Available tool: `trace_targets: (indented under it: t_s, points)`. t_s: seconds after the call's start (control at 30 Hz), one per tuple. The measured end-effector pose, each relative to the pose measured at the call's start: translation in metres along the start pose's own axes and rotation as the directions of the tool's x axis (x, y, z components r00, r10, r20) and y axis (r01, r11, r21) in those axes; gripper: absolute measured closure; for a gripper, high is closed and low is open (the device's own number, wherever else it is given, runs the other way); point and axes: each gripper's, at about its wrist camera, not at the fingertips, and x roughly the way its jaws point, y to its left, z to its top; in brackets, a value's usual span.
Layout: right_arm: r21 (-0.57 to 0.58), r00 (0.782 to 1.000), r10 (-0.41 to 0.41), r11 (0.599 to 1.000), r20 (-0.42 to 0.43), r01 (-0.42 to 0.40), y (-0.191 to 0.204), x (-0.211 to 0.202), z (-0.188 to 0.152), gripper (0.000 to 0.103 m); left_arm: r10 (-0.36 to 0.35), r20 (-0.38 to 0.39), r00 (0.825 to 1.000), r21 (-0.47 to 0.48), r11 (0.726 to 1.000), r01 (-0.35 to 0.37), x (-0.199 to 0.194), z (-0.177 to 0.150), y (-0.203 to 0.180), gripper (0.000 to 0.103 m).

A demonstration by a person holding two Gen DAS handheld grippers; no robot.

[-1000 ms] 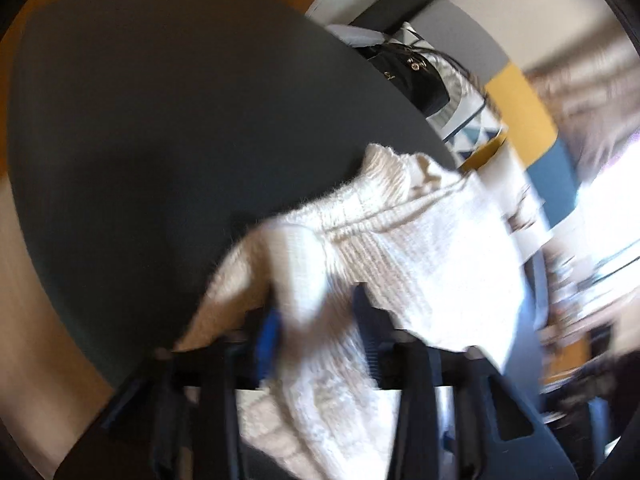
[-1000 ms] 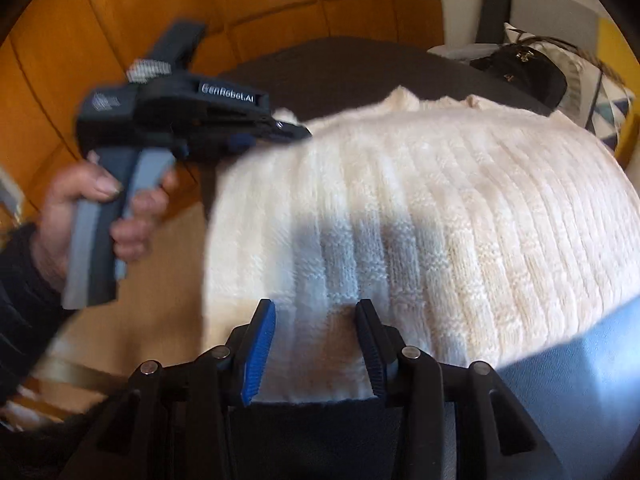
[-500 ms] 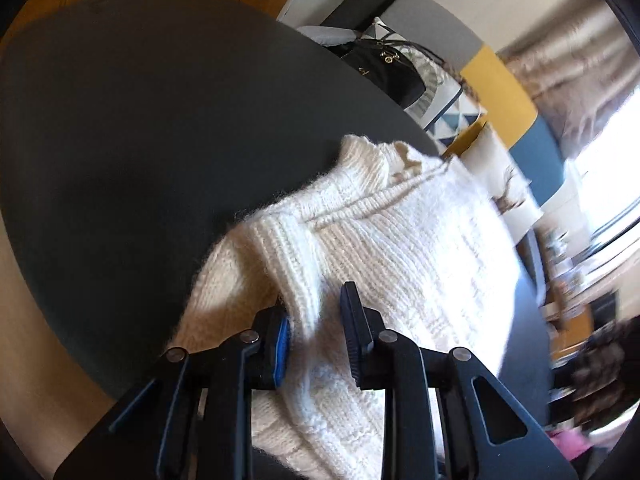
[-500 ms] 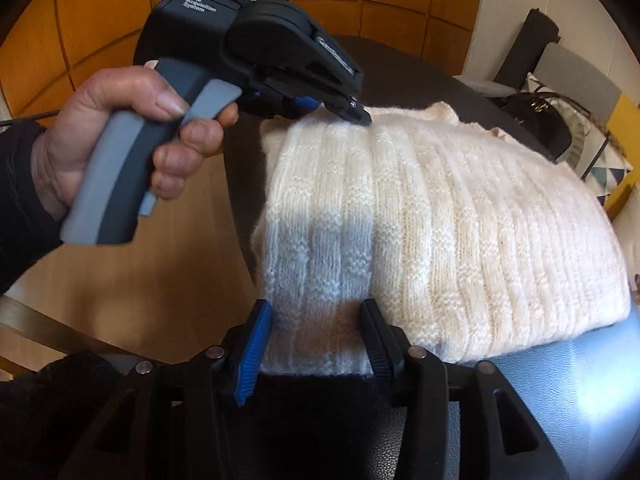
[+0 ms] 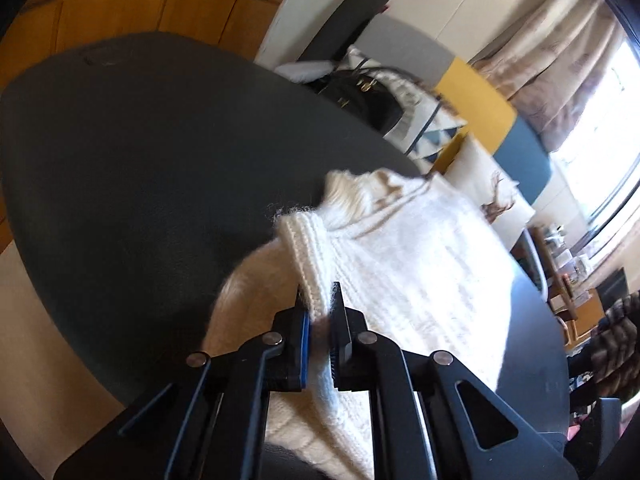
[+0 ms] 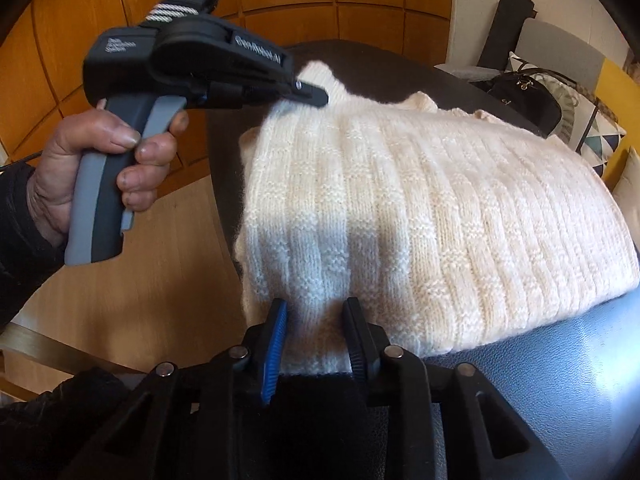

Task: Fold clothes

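Note:
A cream knitted sweater [image 6: 420,208] lies on a dark round table [image 5: 140,168]. My left gripper [image 5: 320,304] is shut on the sweater's ribbed edge [image 5: 312,264] and lifts that fold above the table. It also shows in the right wrist view [image 6: 316,96], held in a hand at the sweater's far left corner. My right gripper [image 6: 316,316] is open, its fingers either side of the sweater's near hem, which rests between them unpinched.
A black handbag [image 5: 360,92] and patterned cushions [image 5: 436,120] sit on a sofa beyond the table's far edge. Wooden panelling [image 6: 360,0] stands behind. Wooden floor [image 6: 160,280] lies left of the table. A bright window [image 5: 592,120] is at right.
My left gripper has closed onto the sweater's ribbed edge and raised it. My right gripper has stayed open at the near hem.

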Motion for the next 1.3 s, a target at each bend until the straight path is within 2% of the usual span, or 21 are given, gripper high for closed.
trace_targets:
  t_s: [0.07,0.23,0.3,0.37,0.43,0.5,0.53,0.63,0.7,0.77,0.9,1.0,1.17,1.2,1.23,1.27,1.3]
  points:
    - [0.008,1.000,0.009,1.000,0.007,-0.010,-0.001,-0.001,-0.002,0.074,0.000,-0.020,1.000,-0.026,1.000,-0.001,0.002,0.002,0.003,0.082]
    - [0.055,0.998,0.061,0.997,0.026,-0.062,-0.007,-0.003,-0.005,0.072,-0.015,-0.060,0.998,-0.090,0.996,0.009,0.005,0.009,0.010,0.072]
    - [0.109,0.993,0.109,0.988,0.035,-0.112,-0.014,-0.006,-0.007,0.072,-0.021,-0.075,0.997,-0.116,0.993,0.012,0.007,0.012,0.013,0.073]
    - [0.172,0.986,0.162,0.971,0.043,-0.167,-0.021,-0.010,-0.010,0.072,-0.014,-0.068,0.998,-0.117,0.993,0.006,0.003,0.012,0.012,0.092]
    - [0.238,0.978,0.202,0.949,0.050,-0.208,-0.028,-0.016,-0.013,0.072,0.019,-0.020,1.000,-0.072,0.997,-0.021,-0.009,0.010,0.003,0.092]
    - [0.252,0.978,0.205,0.945,0.043,-0.209,-0.031,-0.016,-0.015,0.072,0.080,-0.040,0.996,-0.044,0.996,-0.082,-0.003,0.007,0.001,0.092]
    - [0.234,0.978,0.203,0.950,0.044,-0.208,-0.030,-0.015,-0.016,0.072,0.087,-0.053,0.995,-0.055,0.994,-0.090,0.000,0.006,0.004,0.092]
    - [0.220,0.979,0.196,0.954,0.047,-0.202,-0.026,-0.017,-0.017,0.072,0.073,-0.087,0.994,-0.114,0.990,-0.083,0.009,0.006,0.014,0.087]
    - [0.252,0.978,0.201,0.946,0.049,-0.206,-0.028,-0.022,-0.017,0.072,0.038,-0.103,0.994,-0.167,0.984,-0.055,0.005,0.007,0.020,0.077]
    - [0.243,0.981,0.184,0.950,0.060,-0.193,-0.022,-0.030,-0.016,0.066,0.015,-0.105,0.994,-0.189,0.981,-0.035,-0.001,0.005,0.023,0.066]
    - [0.137,0.988,0.145,0.979,0.047,-0.150,0.008,-0.033,-0.012,0.064,-0.004,-0.088,0.996,-0.211,0.977,-0.015,-0.014,-0.006,0.027,0.066]
    - [0.030,0.999,0.049,0.998,0.012,-0.050,0.032,-0.020,-0.009,0.064,-0.016,-0.063,0.998,-0.218,0.976,0.002,-0.023,-0.016,0.030,0.066]
    - [-0.081,0.997,-0.074,0.994,-0.001,0.074,0.049,-0.006,-0.013,0.063,-0.038,-0.069,0.997,-0.234,0.972,0.021,-0.035,-0.033,0.037,0.066]
    - [-0.060,0.998,-0.069,0.996,-0.003,0.069,0.045,-0.006,-0.012,0.065,-0.044,-0.073,0.996,-0.243,0.970,0.025,-0.035,-0.035,0.039,0.066]
    - [-0.039,0.998,-0.064,0.997,-0.006,0.064,0.040,-0.007,-0.012,0.075,-0.049,-0.075,0.996,-0.248,0.968,0.029,-0.036,-0.037,0.039,0.065]
    - [-0.016,0.998,-0.056,0.998,-0.008,0.056,0.035,-0.007,-0.011,0.091,-0.055,-0.076,0.996,-0.253,0.967,0.034,-0.037,-0.038,0.039,0.065]
    - [0.034,1.000,-0.022,0.999,-0.014,0.022,0.025,-0.006,-0.009,0.097,-0.060,-0.077,0.995,-0.257,0.966,0.038,-0.037,-0.040,0.039,0.065]
